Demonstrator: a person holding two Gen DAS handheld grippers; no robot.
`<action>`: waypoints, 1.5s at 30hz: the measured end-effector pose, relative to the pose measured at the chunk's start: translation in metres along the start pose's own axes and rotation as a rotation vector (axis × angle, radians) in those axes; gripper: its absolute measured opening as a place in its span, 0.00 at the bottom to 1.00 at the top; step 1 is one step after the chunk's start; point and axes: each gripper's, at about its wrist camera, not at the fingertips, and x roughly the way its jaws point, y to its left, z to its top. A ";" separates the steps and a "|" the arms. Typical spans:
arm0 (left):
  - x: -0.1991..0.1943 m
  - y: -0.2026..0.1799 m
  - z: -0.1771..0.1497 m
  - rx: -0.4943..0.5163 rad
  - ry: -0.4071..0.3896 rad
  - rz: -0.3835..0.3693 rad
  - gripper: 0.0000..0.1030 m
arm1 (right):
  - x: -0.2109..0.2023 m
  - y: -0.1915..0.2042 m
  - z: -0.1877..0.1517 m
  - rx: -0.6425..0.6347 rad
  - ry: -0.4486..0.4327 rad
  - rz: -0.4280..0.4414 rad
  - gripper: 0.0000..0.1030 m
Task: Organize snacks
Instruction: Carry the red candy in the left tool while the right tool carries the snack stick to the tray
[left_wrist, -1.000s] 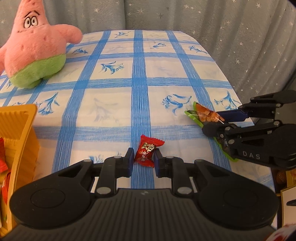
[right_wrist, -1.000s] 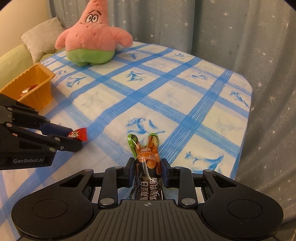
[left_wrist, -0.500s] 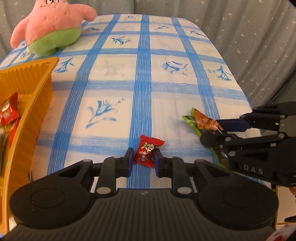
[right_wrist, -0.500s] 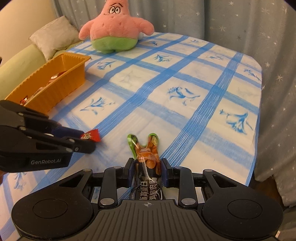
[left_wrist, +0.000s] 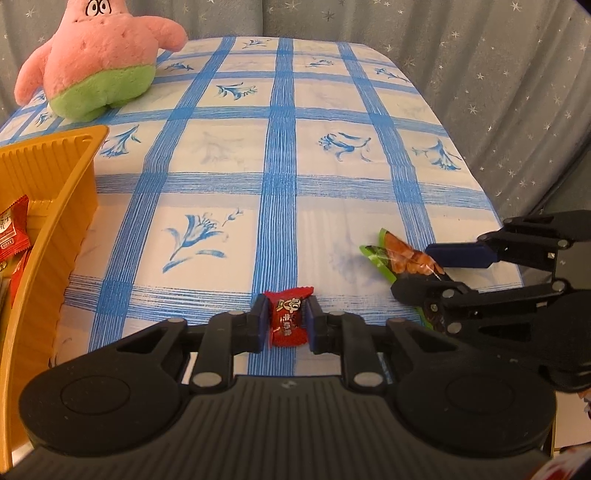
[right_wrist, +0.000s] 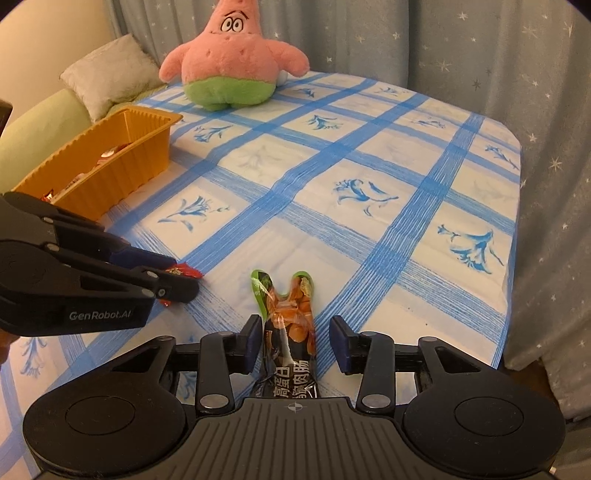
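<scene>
your left gripper (left_wrist: 285, 325) has its fingers clamped on a small red candy (left_wrist: 288, 321), held just over the near edge of the surface (left_wrist: 229, 184). your right gripper (right_wrist: 297, 341) has its fingers spread apart, not pressing the sausage pack (right_wrist: 290, 332) that lies between them; whether the left finger touches it is unclear. further left sits the orange tray (right_wrist: 122, 162) with red packets inside. at the far end a pink plush star (right_wrist: 232, 59) rests on the blue-checked cloth.

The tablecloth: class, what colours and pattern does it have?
The tablecloth is white with a blue check and blue flower prints, clearest in the right wrist view.
</scene>
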 end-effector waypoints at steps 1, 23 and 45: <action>-0.001 0.000 0.000 -0.001 -0.001 0.000 0.15 | 0.000 0.001 0.000 0.003 0.003 -0.004 0.29; -0.089 0.029 -0.011 -0.071 -0.139 0.029 0.15 | -0.052 0.052 0.037 0.050 -0.087 0.097 0.29; -0.175 0.165 -0.044 -0.201 -0.228 0.213 0.15 | -0.025 0.194 0.096 0.005 -0.075 0.308 0.29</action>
